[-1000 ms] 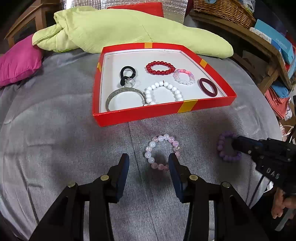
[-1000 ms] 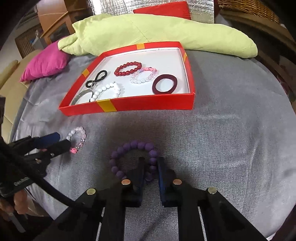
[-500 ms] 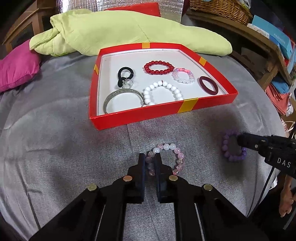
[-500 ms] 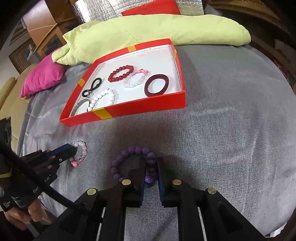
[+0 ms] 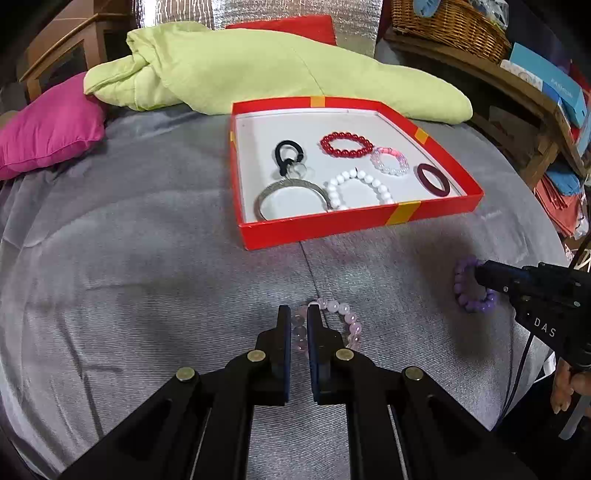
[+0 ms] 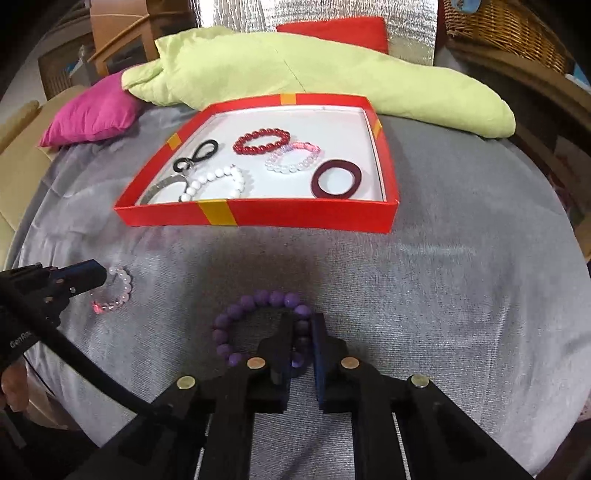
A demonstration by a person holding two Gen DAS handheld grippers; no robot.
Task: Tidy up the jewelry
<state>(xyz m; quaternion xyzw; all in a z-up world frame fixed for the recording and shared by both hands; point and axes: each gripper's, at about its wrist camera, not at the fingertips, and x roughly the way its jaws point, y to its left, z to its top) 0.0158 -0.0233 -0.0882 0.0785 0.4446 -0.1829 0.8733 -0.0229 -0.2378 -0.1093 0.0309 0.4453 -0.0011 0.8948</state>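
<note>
A pale pink bead bracelet (image 5: 347, 321) lies on the grey cloth, and my left gripper (image 5: 298, 314) is shut on its left side. The right wrist view shows the same gripper (image 6: 99, 271) at the pink bracelet (image 6: 118, 291). My right gripper (image 6: 301, 321) has its jaws closing on the right side of a purple bead bracelet (image 6: 258, 299), pads pressing the beads. It also appears in the left wrist view, the gripper (image 5: 480, 273) at the purple bracelet (image 5: 465, 291). Beyond both stands a red tray (image 5: 354, 225) holding a red bead bracelet (image 5: 345, 144), a white bead bracelet (image 5: 360, 184), a dark red bangle (image 5: 433, 180) and others.
A silver bangle (image 5: 291, 195) and a black hair tie (image 5: 288, 155) lie in the tray's left part. Behind the tray lie a green cloth (image 5: 258, 74) and a pink cushion (image 5: 48, 125). Wooden shelves with a wicker basket (image 5: 450, 26) stand at the right.
My left gripper has gone from open around the pink bracelet to shut on its left side. The right gripper has stayed shut on the purple bracelet.
</note>
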